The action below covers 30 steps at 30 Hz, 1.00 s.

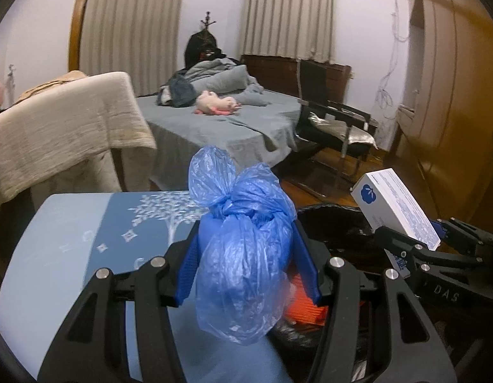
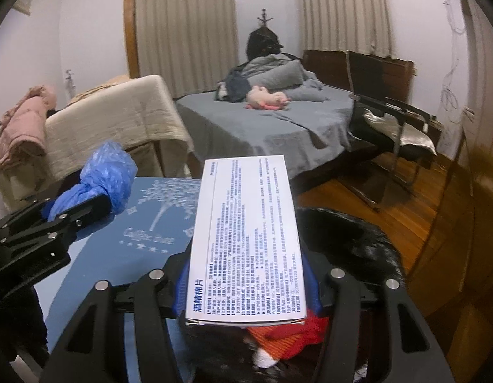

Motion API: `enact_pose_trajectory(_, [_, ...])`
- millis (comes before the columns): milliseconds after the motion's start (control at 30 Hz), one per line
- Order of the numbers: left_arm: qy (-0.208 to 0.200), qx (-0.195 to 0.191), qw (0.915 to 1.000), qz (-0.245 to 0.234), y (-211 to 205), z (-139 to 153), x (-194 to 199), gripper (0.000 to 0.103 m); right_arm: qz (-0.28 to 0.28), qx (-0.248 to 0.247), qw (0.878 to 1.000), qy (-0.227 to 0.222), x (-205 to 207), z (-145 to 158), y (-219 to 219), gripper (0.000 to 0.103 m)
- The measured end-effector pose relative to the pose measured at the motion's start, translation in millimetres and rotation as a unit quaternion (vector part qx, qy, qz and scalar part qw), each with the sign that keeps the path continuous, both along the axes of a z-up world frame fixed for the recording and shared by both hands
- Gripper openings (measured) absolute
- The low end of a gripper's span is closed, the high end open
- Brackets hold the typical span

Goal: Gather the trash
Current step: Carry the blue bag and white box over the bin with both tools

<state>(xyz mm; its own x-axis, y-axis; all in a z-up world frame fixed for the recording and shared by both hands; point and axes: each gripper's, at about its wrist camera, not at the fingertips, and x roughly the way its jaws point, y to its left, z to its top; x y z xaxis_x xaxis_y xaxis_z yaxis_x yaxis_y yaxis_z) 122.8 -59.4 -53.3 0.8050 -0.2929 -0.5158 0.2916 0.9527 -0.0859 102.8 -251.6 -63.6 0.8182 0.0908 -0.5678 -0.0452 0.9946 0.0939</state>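
Bedroom clutter fills the background, a grey bed (image 1: 233, 121) and a black chair (image 1: 335, 121) beyond the blue patterned desk (image 1: 86, 223) we work over. Our left gripper (image 1: 246, 255) has its jaws clamped on a knotted blue plastic bag (image 1: 243, 249), knot and loose ears pointing up and away from us, the belly hanging down at the desk's right edge. Our right gripper (image 2: 246, 287) has its jaws closed on the near end of an alcohol-pad box (image 2: 246, 239), whose long axis runs straight ahead along the fingers, printed face up, far end aimed at the bed. Below both sits a black-lined trash bin (image 2: 358, 249) already holding something red and orange (image 2: 284, 332). We judge the risks as these: the box, held only by one end, could pivot or slip; the thin bag could squirm out of the jaws and fall on the desk rather than in the bin; and our two grippers, near each other, could collide over the opening.
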Motion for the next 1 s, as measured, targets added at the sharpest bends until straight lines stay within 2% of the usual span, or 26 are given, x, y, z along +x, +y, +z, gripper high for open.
enact_pose_trajectory(533, [0.01, 0.001, 0.9954, -0.096, -76.5, -32.8, 25.9, 0.054, -0.069, -0.005, 0.997, 0.028, 3.5, -26.2, -68.7, 0.055])
enact_pose_trajectory(900, [0.035, 0.0, 0.9912, -0.127, -108.2, -58.6, 48.7, 0.055, -0.091, -0.004, 0.994, 0.055, 14.6, -52.7, -101.3, 0.055])
enact_pose_trajectory(1000, [0.035, 0.004, 0.9908, -0.131, -114.0, -62.0, 50.2, 0.058, -0.094, -0.004, 0.994, 0.06, 16.8, -58.6, -106.6, 0.056])
